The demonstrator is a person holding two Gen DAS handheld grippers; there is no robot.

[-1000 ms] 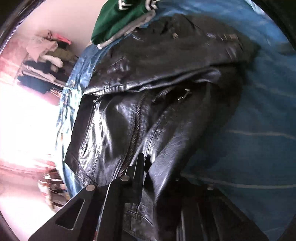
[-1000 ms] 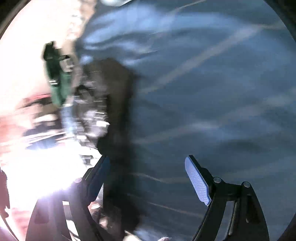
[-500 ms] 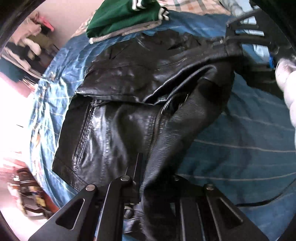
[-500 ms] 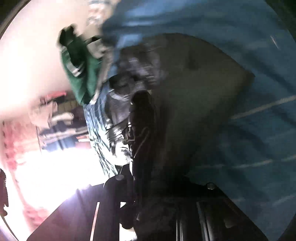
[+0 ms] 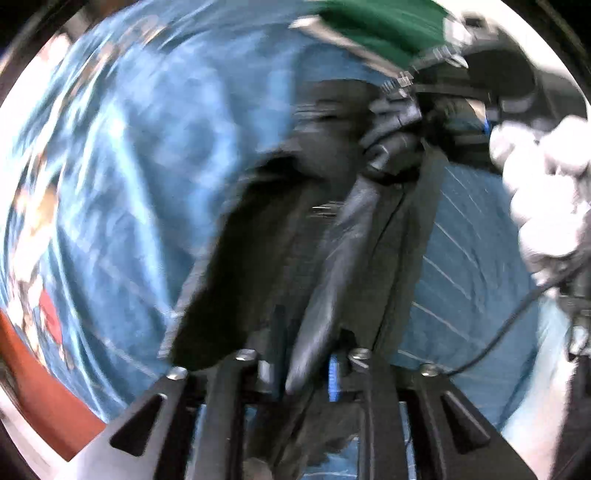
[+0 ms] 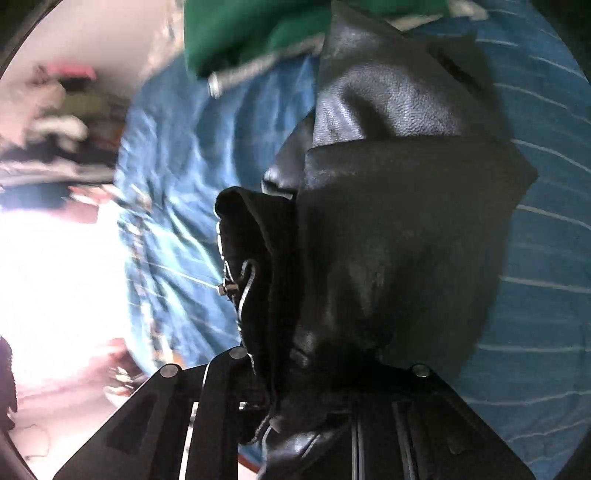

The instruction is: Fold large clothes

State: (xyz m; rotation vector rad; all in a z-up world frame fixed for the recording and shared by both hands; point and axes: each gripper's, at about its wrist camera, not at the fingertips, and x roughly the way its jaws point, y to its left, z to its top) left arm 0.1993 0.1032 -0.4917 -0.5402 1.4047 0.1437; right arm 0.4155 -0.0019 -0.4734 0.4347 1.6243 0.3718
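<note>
Black leather jacket held over a blue bedspread.
Left gripper and right gripper both have jaws clamped on jacket folds; a green garment lies beyond.

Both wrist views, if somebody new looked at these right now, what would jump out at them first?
The black leather jacket fills the middle of both views, lifted off the blue striped bedspread and pinched by the left gripper and the right gripper. A green garment lies at the top edge beyond it. In the left wrist view, the person's white-gloved hand shows at the right.
</note>
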